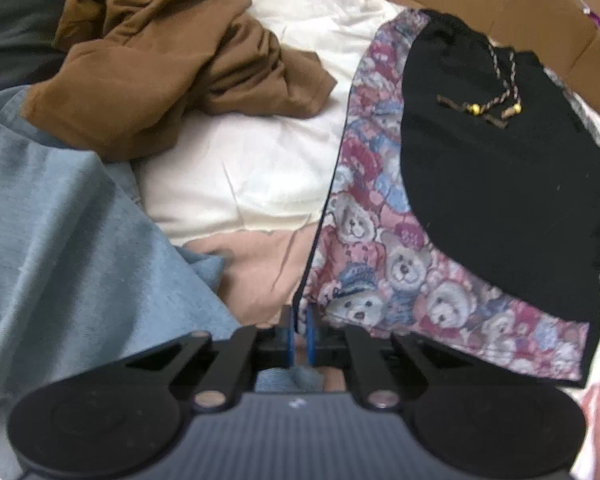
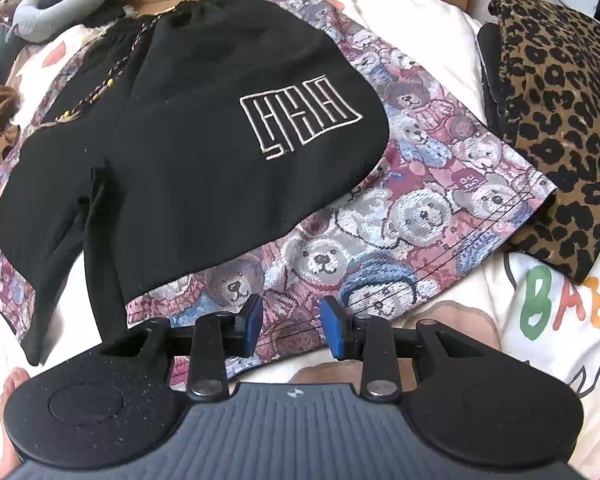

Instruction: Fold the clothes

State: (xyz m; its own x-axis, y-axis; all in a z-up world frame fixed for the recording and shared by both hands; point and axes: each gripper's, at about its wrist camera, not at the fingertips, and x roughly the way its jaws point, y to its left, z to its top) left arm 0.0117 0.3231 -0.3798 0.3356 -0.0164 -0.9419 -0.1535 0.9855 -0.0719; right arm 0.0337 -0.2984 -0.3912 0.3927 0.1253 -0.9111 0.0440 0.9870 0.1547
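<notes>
The black knit shorts [image 2: 204, 120] with woven teddy-bear side panels and a braided drawcord are lying flat on the cream bedsheet [image 1: 240, 168]. The left gripper [image 1: 299, 330] is pinching the shorts' dark-piped hem corner, fingers nearly closed; the right gripper [image 2: 290, 326] is hovering with fingers apart over the opposite hem, gripping nothing

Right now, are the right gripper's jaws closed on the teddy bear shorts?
No, the right gripper has its jaws spread apart, hovering over the hem of the teddy bear shorts without pinching it.
</notes>
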